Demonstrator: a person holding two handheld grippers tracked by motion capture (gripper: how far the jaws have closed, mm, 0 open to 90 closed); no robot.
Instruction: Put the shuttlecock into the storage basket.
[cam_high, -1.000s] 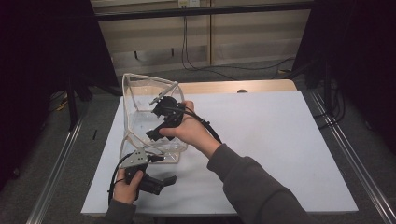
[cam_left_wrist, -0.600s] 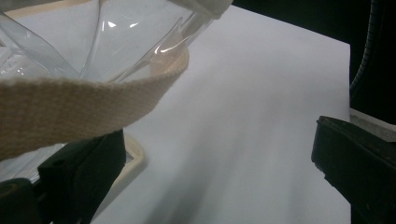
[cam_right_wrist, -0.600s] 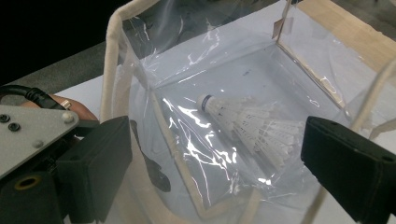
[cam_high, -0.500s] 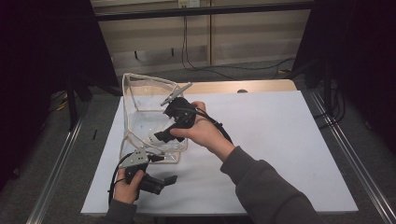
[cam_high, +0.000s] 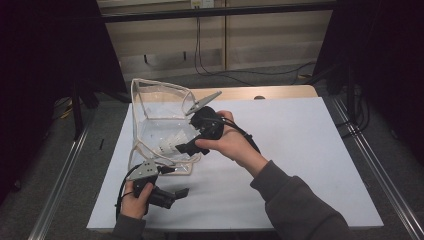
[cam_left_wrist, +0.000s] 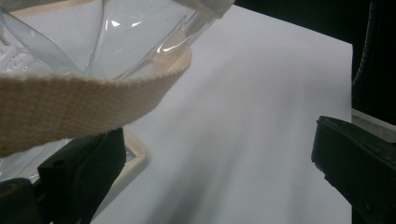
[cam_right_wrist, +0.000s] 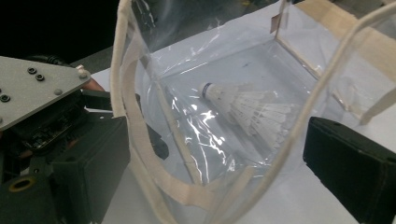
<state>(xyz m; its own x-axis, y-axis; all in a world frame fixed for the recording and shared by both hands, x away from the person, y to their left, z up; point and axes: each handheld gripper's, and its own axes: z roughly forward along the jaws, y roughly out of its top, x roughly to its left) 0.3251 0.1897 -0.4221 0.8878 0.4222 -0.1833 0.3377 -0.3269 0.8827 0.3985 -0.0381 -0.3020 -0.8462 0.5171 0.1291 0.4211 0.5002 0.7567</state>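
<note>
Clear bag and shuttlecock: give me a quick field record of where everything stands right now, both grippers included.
bag: clear plastic bag with cream webbing trim, standing open on the white table
contents: one white shuttlecock lying on its side on the bag's bottom
left gripper: left gripper open, at the bag's near corner; cream strap crosses above one of its fingers
right gripper: right gripper open, pointing into the bag's mouth, rim between its fingers
shuttlecock contact: apart from both grippers
</note>
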